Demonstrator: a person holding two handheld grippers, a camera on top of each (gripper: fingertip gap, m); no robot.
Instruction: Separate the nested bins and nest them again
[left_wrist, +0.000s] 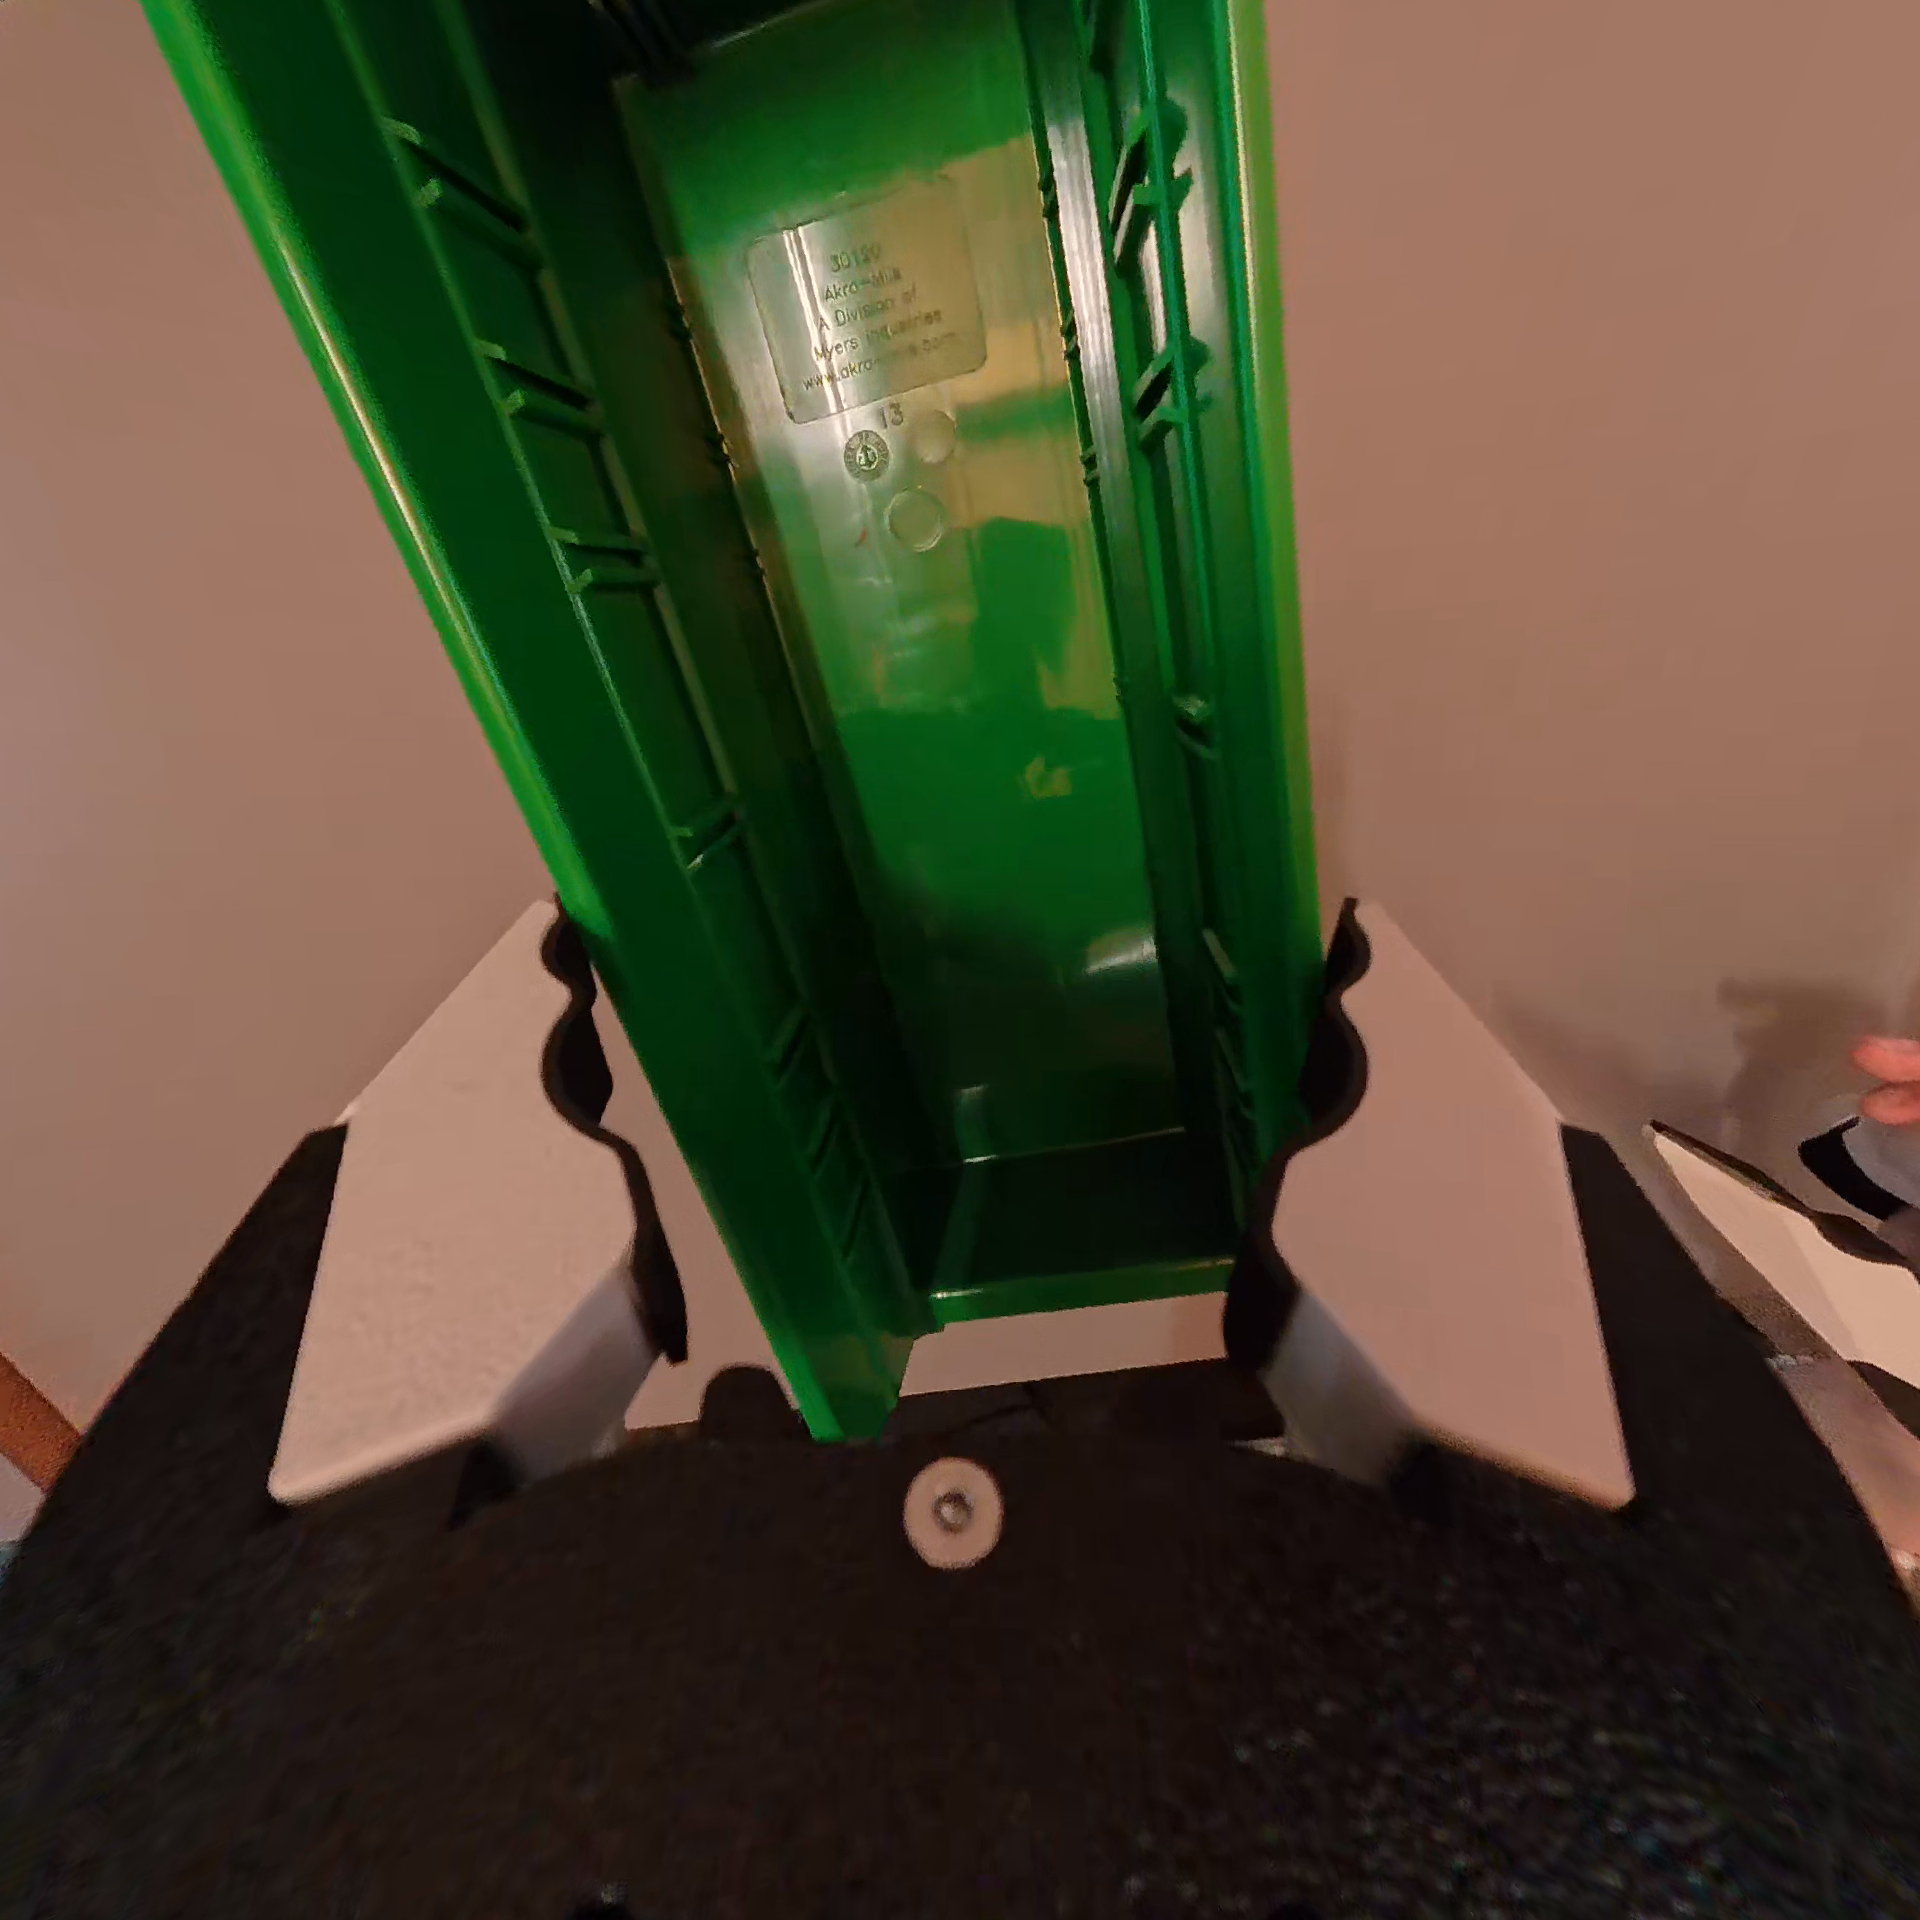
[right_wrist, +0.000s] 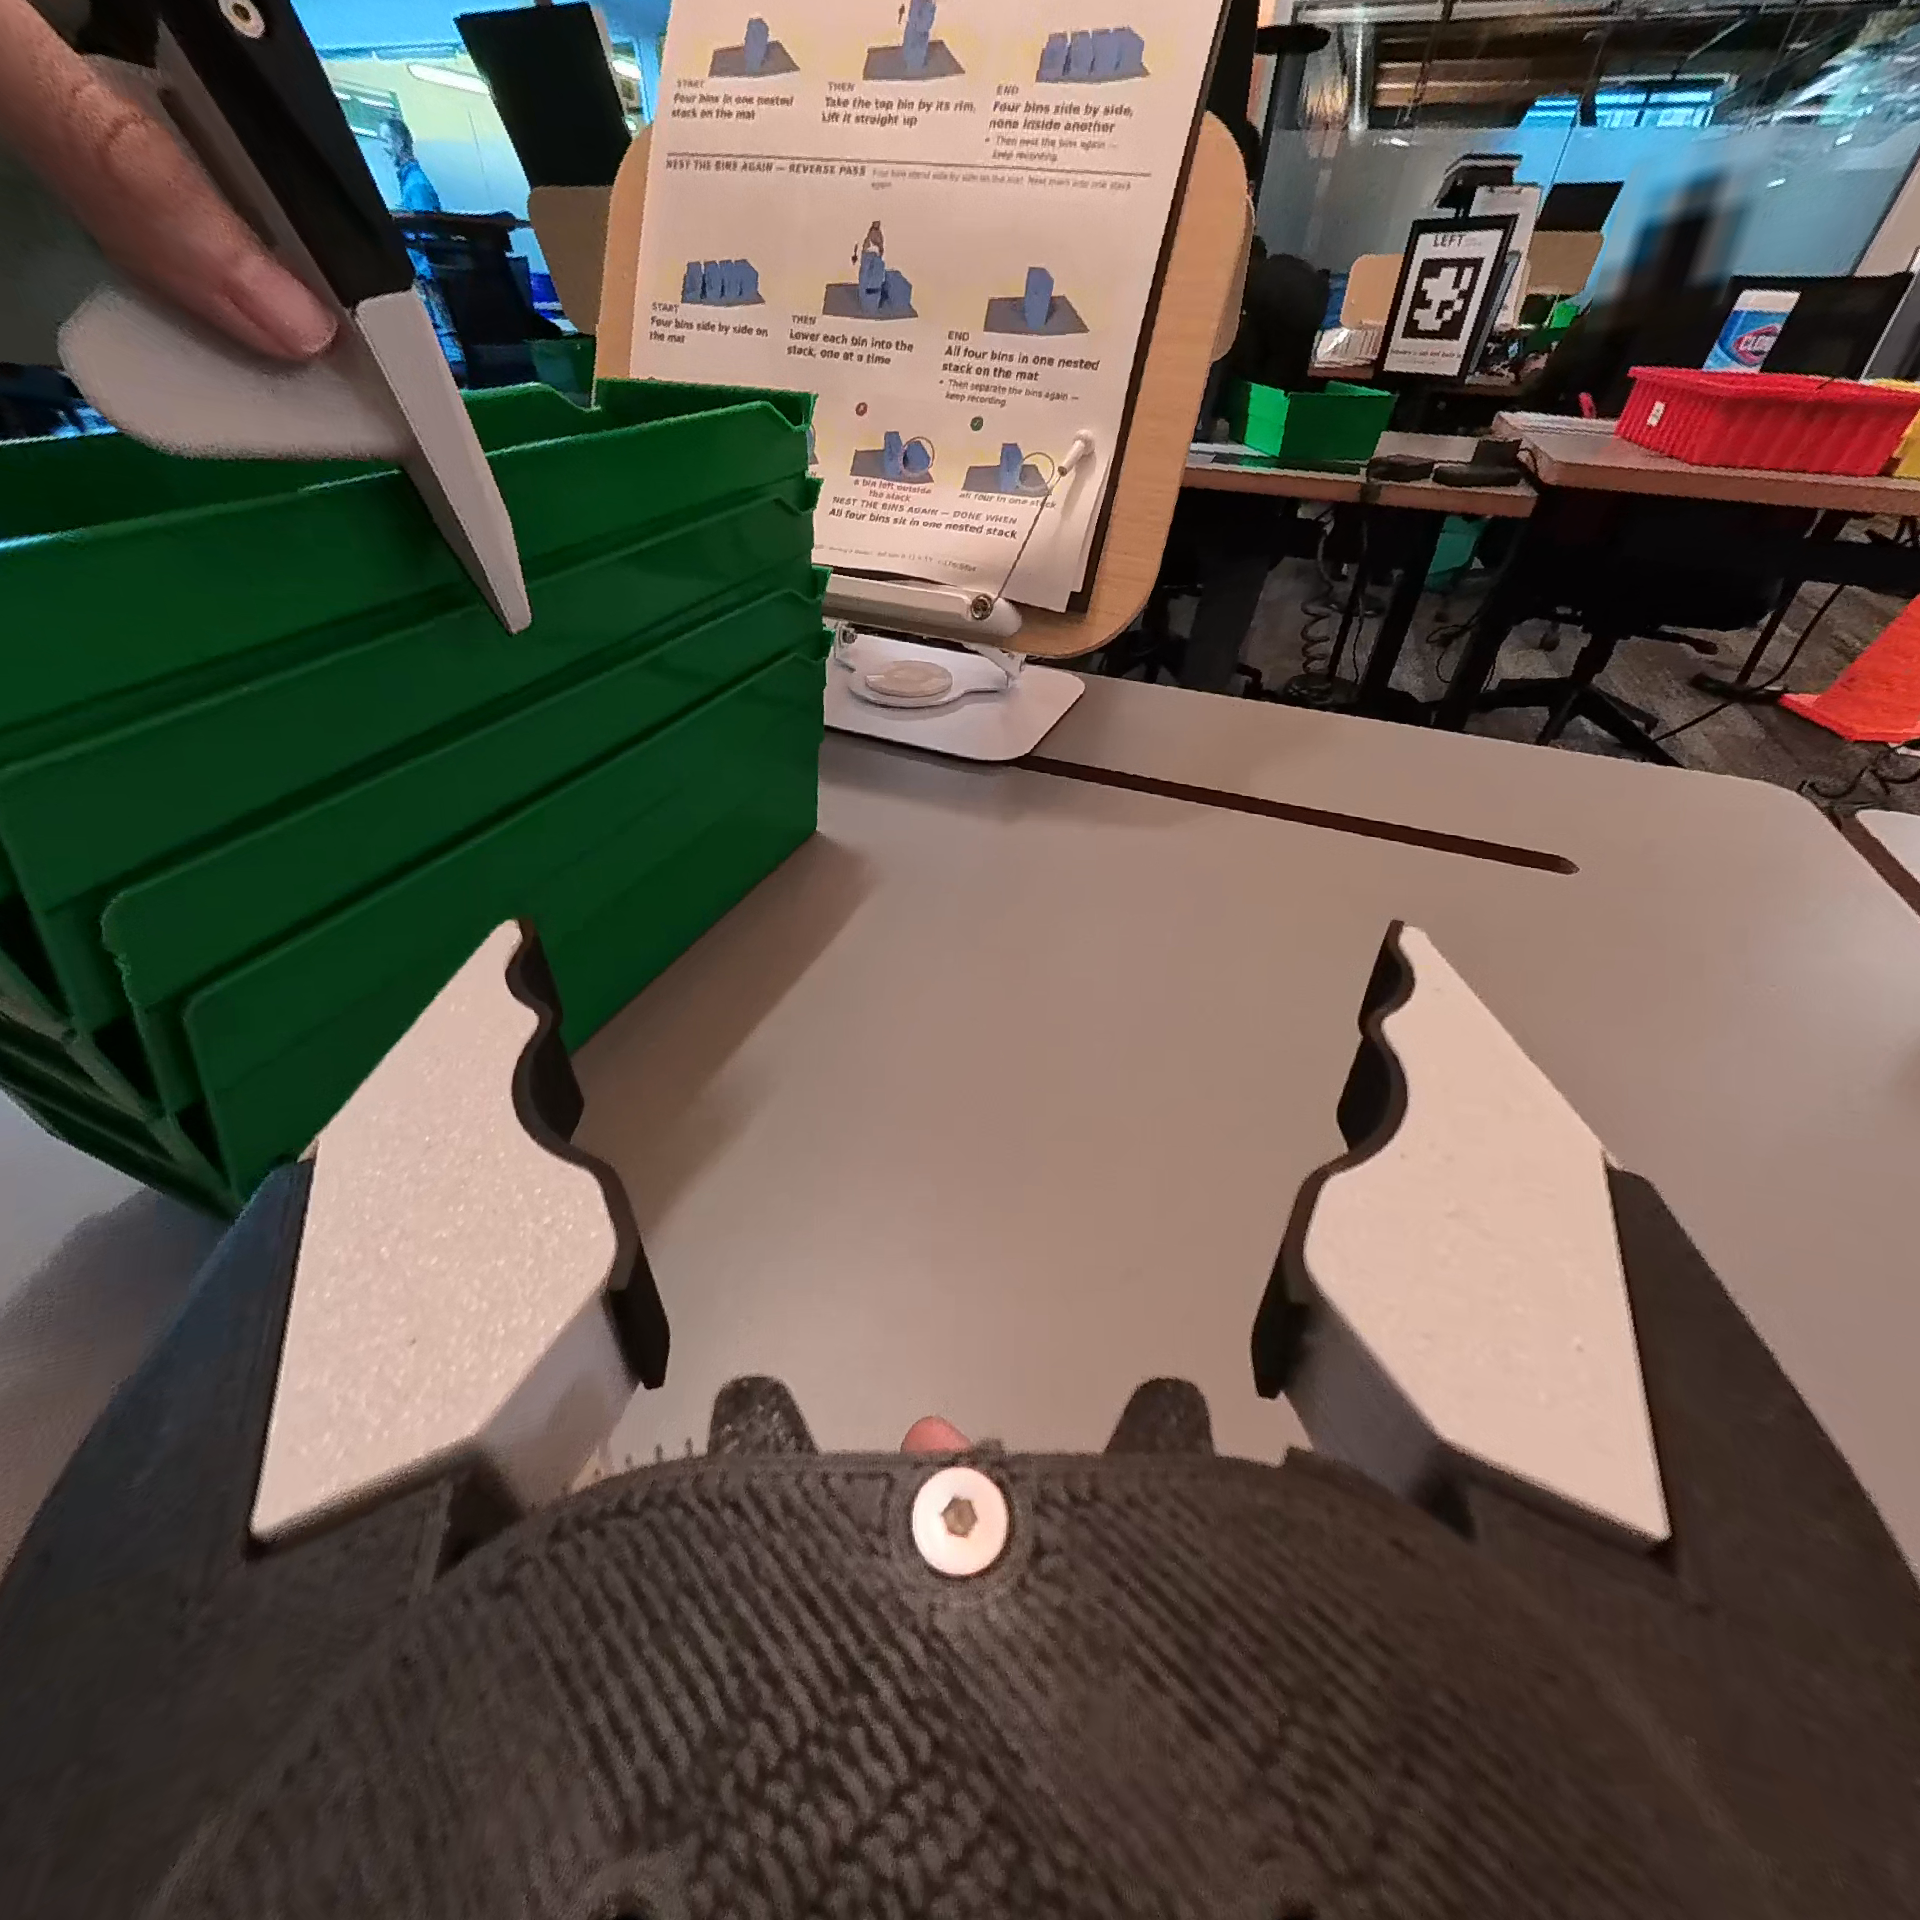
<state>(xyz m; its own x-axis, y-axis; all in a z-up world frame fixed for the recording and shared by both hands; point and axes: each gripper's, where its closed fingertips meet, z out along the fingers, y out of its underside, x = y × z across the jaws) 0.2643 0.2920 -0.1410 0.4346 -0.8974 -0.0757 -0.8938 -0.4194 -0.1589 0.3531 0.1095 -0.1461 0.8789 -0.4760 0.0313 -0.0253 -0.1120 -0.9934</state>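
Four nested green bins (right_wrist: 416, 748) left of right gripper (right_wrist: 956, 1153).

Open-plan office lab: desks (right_wrist: 1455, 488), glass partitions (right_wrist: 1382, 156), instruction sheet (right_wrist: 935, 260).

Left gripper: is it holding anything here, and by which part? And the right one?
The left gripper is shut on a green bin, clamping its two long sides near one end. The right gripper is open and empty above the table.

left hand-held gripper (left_wrist: 951, 1132) clamped across green bin (left_wrist: 935, 727) | bin interior faces camera (glossy) | grey tabletop (left_wrist: 1558, 520) behind
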